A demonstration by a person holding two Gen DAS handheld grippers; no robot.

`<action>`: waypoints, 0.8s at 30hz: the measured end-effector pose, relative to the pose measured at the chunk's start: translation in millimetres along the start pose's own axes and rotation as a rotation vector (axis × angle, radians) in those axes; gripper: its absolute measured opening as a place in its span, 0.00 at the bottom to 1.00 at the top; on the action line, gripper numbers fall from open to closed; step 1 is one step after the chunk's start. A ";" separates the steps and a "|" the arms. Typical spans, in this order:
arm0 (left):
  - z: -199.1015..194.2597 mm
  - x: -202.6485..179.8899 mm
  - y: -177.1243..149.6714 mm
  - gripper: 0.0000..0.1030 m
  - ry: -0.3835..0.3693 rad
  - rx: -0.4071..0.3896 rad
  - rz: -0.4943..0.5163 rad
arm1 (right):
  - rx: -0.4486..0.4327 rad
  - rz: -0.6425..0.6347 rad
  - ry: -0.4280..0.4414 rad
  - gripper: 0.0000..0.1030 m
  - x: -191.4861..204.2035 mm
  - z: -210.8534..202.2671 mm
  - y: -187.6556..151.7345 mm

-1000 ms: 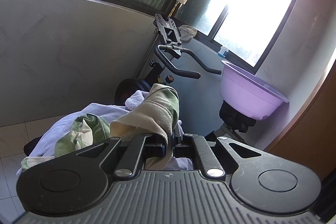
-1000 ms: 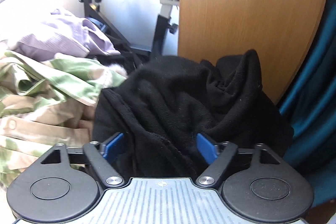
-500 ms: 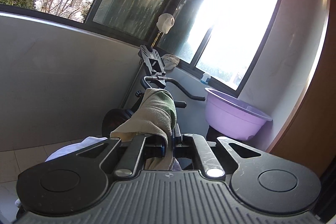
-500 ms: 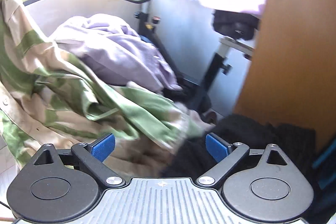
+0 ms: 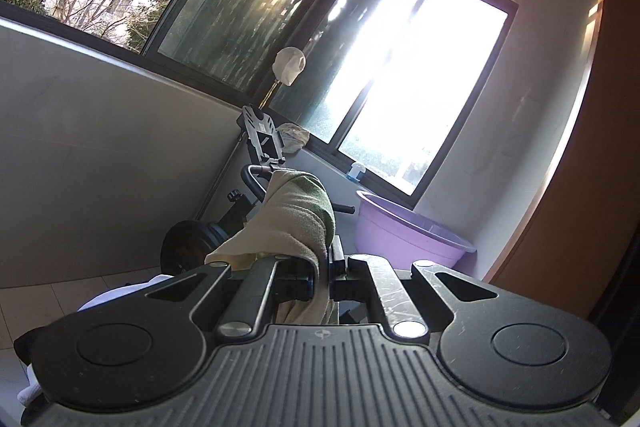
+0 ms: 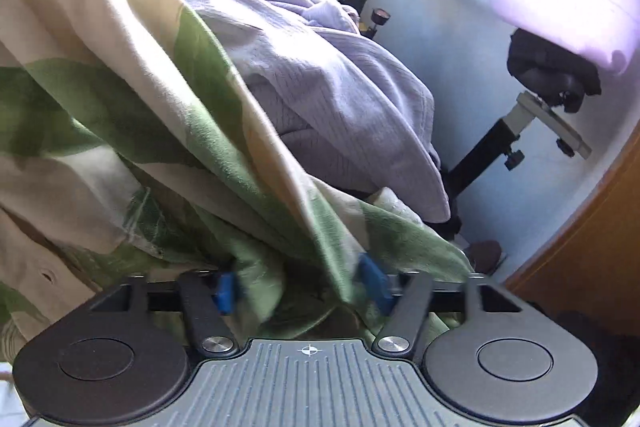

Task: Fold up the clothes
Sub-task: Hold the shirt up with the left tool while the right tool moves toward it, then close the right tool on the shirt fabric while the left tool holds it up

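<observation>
Between the closed jaws of the left gripper (image 5: pixel 320 277) a fold of the green-and-cream garment (image 5: pixel 298 217) is pinched and held raised, probably so the cloth hangs free for folding. Its lower part is seen draped across the right gripper (image 6: pixel 302 285), whose jaws stand apart with cloth lying between them; a grip is not yet made. One lilac garment (image 6: pixel 320 83) is heaped beyond, on the far side. One exercise bike (image 6: pixel 532 115) and one purple basin (image 5: pixel 404 233) are noted at far right.
</observation>
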State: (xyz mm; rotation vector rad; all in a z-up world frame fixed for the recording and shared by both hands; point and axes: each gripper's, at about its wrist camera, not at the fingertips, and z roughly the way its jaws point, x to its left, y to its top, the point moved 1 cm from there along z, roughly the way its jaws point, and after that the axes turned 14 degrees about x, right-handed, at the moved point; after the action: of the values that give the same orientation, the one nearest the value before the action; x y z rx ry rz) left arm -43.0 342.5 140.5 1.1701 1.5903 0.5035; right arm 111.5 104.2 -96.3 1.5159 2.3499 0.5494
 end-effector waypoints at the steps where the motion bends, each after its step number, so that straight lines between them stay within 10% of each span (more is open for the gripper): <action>1: 0.4 -5.1 1.2 0.06 -0.005 0.001 0.028 | -0.008 0.039 0.021 0.14 -5.9 -5.2 -0.8; 18: 91.9 -149.3 80.3 0.06 -0.422 -0.048 0.252 | -0.368 0.548 -0.056 0.05 -129.8 -162.1 -63.6; 24: 142.4 -112.3 75.1 0.06 -0.227 0.044 0.130 | -0.351 0.509 -0.009 0.05 -126.7 -159.5 -79.7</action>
State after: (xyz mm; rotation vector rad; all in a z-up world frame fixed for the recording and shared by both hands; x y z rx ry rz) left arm 114.6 244.0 203.7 1.3216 1.3423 0.4049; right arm 28.8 -66.6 12.5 1.9207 1.7237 1.0054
